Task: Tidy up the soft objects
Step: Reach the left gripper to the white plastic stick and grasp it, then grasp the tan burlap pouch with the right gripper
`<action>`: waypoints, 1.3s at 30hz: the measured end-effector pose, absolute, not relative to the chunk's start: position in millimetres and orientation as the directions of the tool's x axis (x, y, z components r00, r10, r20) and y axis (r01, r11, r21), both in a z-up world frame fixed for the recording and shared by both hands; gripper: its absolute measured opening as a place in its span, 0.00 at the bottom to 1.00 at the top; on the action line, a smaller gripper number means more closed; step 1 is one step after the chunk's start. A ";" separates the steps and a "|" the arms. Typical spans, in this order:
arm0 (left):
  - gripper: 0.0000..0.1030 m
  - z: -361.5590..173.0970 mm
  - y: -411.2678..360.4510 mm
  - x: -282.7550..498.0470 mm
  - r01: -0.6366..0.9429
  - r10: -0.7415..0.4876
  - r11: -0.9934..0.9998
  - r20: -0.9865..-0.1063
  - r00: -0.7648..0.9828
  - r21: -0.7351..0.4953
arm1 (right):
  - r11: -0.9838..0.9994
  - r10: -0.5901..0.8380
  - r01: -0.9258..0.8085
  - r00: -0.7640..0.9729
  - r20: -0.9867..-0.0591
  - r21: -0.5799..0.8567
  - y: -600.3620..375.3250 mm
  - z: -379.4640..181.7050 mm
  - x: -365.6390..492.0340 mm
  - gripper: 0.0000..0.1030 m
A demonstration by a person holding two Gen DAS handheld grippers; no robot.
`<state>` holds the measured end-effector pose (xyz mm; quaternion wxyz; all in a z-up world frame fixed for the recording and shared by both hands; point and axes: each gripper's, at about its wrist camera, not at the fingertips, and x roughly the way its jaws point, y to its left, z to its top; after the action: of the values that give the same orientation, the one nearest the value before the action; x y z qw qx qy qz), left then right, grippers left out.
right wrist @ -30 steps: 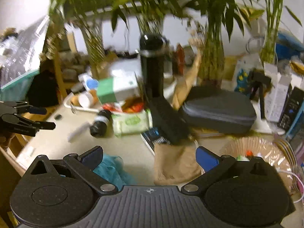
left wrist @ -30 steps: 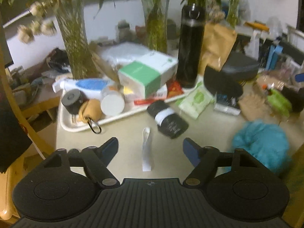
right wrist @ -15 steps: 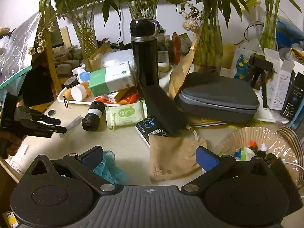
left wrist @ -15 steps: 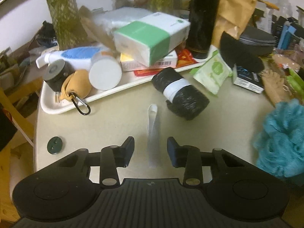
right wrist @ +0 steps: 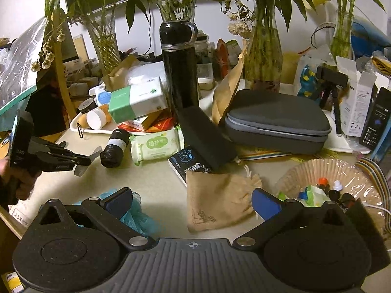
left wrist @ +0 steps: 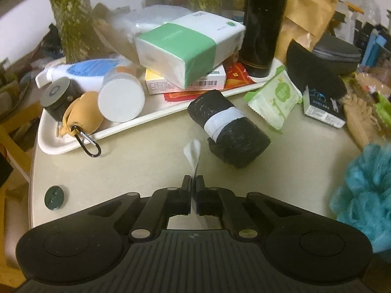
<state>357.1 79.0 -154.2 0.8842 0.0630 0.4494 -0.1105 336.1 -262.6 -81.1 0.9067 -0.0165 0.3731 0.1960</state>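
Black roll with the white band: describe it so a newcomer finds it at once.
Start at the white tray piled with boxes and bottles. Just off its front edge, on the bare table, lies the black roll, beside a green wipes pack. It is the only dark crinkly cylinder, with one white band around its middle.

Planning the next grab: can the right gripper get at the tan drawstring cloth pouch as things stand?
Probably yes. The right gripper stands open just short of the tan drawstring cloth pouch, nothing on its near part; a black box overlaps its far corner.
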 end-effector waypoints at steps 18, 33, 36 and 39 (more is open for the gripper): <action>0.04 -54.7 94.0 308.6 0.081 -0.099 0.995 -0.727 0.679 -0.060 | 0.904 0.315 -0.428 0.622 -0.717 0.025 -242.9 -103.0 351.1 0.85; 0.04 -20.6 88.0 263.3 0.127 -0.117 0.991 -0.670 0.733 -0.034 | 0.906 0.300 -0.422 0.565 -0.769 0.043 -230.6 -131.5 379.8 0.60; 0.04 -21.0 86.8 263.8 0.129 -0.117 0.991 -0.672 0.731 -0.032 | 0.901 0.289 -0.433 0.552 -0.782 0.027 -224.5 -139.4 382.5 0.56; 0.04 -19.8 86.4 262.9 0.129 -0.117 0.991 -0.667 0.736 -0.031 | 0.899 0.277 -0.437 0.545 -0.792 0.014 -219.8 -145.9 386.2 0.52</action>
<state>262.9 86.4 -19.8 0.9316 0.0086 0.3574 -0.0660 386.2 -219.8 -145.9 0.8739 -0.0930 0.4312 0.2042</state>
